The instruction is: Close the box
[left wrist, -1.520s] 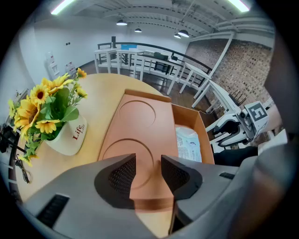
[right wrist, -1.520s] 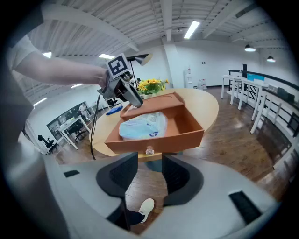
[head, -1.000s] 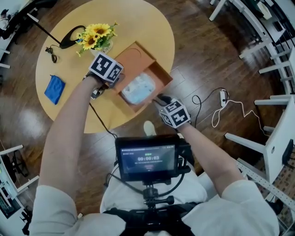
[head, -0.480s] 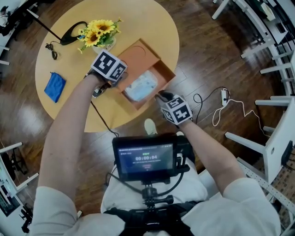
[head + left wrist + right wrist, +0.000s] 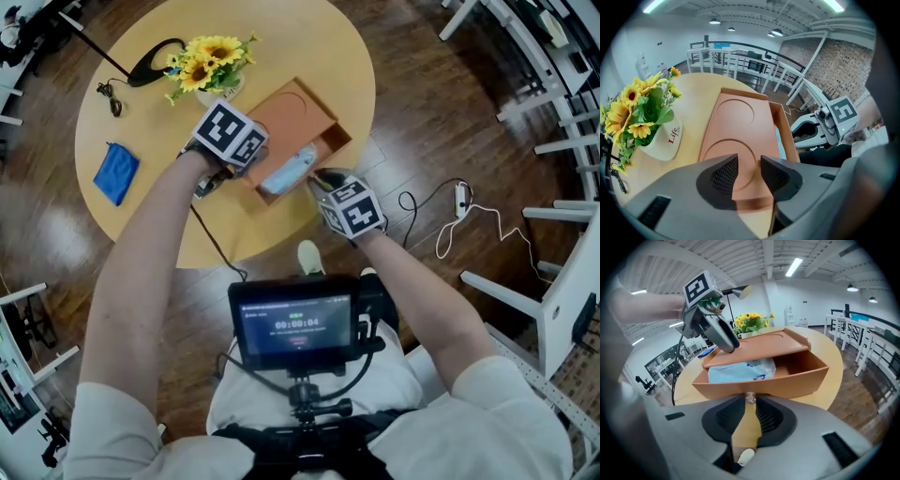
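An orange box lies on the round table, holding a pale blue packet. Its lid, embossed with two circles, slants low over the packet. My left gripper rests on the lid's near left corner, jaws a narrow gap apart with nothing between them. My right gripper is against the box's near wall, its fingertips together. In the right gripper view the lid covers most of the packet.
Sunflowers in a white pot stand just beyond the box. A blue cloth lies at the table's left, and a black cable at the back. The table edge runs close behind my right gripper. A white cable lies on the floor.
The lid has dropped lower over the packet, so less of it shows. My right gripper has moved up and left to the box's near wall. The left gripper stayed on the lid.
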Tool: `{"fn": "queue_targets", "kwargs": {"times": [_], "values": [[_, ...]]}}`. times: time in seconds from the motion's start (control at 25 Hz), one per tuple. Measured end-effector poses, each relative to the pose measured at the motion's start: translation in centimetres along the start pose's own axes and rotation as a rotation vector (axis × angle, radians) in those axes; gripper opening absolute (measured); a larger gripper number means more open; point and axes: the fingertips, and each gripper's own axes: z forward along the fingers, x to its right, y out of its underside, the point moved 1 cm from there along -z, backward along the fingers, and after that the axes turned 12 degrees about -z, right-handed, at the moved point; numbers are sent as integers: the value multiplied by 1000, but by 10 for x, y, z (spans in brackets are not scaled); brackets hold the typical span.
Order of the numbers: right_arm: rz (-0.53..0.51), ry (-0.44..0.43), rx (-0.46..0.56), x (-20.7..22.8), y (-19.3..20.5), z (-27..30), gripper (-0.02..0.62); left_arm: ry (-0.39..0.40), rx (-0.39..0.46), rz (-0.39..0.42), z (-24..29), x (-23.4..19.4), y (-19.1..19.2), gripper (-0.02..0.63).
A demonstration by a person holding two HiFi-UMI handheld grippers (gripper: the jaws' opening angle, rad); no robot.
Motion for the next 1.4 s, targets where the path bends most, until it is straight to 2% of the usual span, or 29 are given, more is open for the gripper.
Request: {"fn": "queue_targets", "kwargs": {"times": [0.4,0.84,0.88,0.96,1.0,1.12,1.24,1.4], "values": [[-11,-1,10,13,-36,29,77,9,9,7,0,4,-3,150],[-48,-33,-5,14,-36,32,80,1,21,4,0,1,-4,150],[-52,-42,-20,15,-34,32,85,2,23,4,0,0,-5,150],[-61,-59,-51,15,-28,27,144,-1,32,-5,0,-1,-7,150],[-66,-67,-58,14,-24,22,144,-8,39,-16,-1,-1,-7,151],[-73,-94,-54,11,-7,-6,144,-72,88,-56,-12,-3,-7,153],[-96,-95,-41,18,8,-43,144,-169,180,-97,-32,0,-6,152],[-152,-82,-22,23,30,-95,144,-290,286,-182,-53,27,18,152]]}}
